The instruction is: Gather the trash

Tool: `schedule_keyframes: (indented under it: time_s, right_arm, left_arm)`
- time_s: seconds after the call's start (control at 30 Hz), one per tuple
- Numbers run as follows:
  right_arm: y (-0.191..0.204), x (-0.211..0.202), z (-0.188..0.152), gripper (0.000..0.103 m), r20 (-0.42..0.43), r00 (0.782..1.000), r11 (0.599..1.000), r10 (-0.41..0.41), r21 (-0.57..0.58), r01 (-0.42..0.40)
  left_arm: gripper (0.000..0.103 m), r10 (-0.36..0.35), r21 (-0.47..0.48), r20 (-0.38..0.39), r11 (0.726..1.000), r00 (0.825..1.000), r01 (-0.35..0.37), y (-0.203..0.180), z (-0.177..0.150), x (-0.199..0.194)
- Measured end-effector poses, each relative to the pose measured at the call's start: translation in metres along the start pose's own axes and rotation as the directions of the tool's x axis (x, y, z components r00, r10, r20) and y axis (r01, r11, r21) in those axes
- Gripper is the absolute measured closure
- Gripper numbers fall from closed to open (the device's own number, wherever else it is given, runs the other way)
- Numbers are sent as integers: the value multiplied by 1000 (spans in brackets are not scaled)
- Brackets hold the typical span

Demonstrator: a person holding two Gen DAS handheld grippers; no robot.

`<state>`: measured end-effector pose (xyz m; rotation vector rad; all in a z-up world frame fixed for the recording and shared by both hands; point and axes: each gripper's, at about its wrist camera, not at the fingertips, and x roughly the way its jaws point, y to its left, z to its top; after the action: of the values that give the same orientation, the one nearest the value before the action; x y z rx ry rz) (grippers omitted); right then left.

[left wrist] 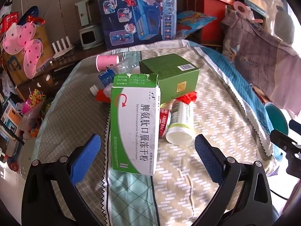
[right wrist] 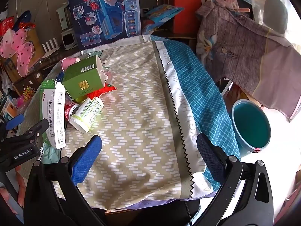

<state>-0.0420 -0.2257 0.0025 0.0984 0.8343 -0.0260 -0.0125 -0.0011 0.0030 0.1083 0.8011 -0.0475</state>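
Trash lies in a loose heap on a patterned cloth spread over a table, gathered toward the cloth's left half as the right wrist camera sees it. Nearest the left gripper is a white and green medicine carton, lying lengthwise with its torn flap pointing away. Behind it a dark green box sits tilted on other litter, barcode side up. A white bottle with a green label lies on its side just right of the carton, its base toward the camera, touching a small red-labelled container. Red wrapper scraps poke out under the green box, and a pink cup lies on its side at the far edge beside a crumpled clear plastic bottle. The left gripper hangs above the carton's near end with its blue pads spread wide and nothing between them touched. The right gripper hovers over bare cloth, well apart from the heap, jaws likewise spread wide and holding nothing. A teal bucket stands on the floor just off the table's right side. Toy boxes and a hanging garment crowd the background.
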Motion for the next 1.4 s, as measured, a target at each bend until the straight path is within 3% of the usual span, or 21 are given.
schedule_keyframes:
  time_s: [1.4]
  right_arm:
    - [4,2,0,6,-19,1000,1000,-4,-7,4]
  left_arm:
    - [4,-10,-5,-10,1000,1000,10,3,1,2]
